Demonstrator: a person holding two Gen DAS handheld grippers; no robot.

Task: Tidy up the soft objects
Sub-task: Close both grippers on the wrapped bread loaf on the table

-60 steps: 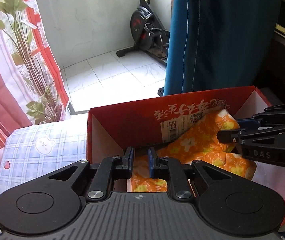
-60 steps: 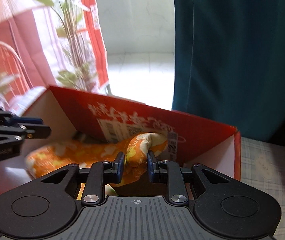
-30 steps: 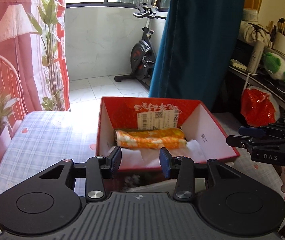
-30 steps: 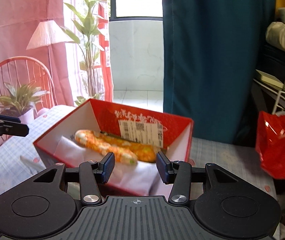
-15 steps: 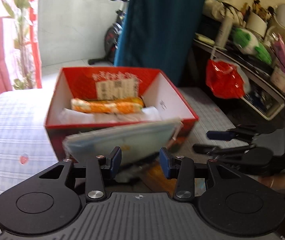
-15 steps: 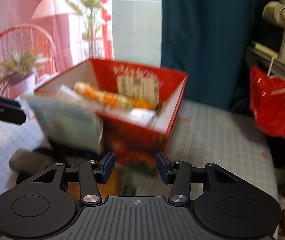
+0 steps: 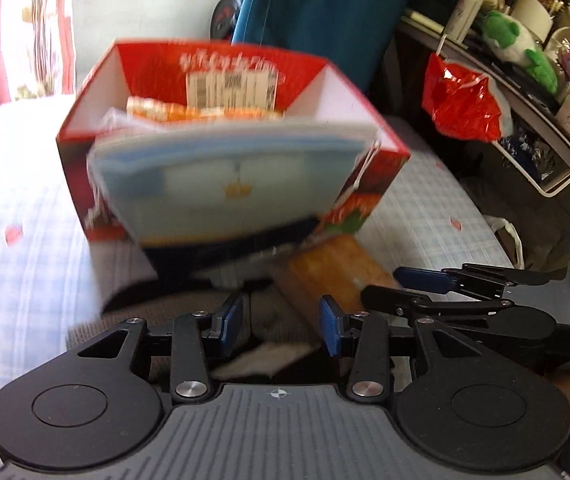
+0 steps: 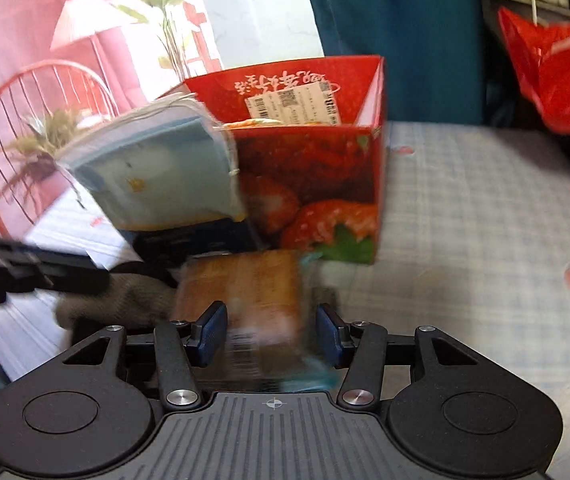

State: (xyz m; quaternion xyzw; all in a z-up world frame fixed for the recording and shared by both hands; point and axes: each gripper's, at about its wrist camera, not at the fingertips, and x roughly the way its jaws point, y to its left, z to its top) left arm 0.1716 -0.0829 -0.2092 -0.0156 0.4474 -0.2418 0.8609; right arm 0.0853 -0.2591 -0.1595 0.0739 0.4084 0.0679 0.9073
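- On the far left of the left wrist view I am seeing the checked bedsheet (image 7: 25,208) running under everything, blurred.
- Left of centre, the red box (image 7: 85,128) is sitting on that sheet, open at the top, with an orange patterned roll (image 7: 153,109) lying inside against its back wall.
- A pale blue flat pouch (image 7: 225,188) is leaning against the front of the box, its top edge level with the rim; a dark item is lying under it, too blurred to name.
- At lower centre my left gripper (image 7: 281,324) is holding its blue pads spread with nothing between them, hovering over a grey-brown cloth (image 7: 273,320).
- Just right of that, an orange packet (image 7: 337,268) is lying in front of the box's corner.
- In the right wrist view my right gripper (image 8: 273,334) is straddling this packet with its jaws just opening wider; I am seeing gaps at both pads, so no pinch.
- At the upper right a red plastic bag (image 7: 457,100) is hanging off a cluttered shelf.
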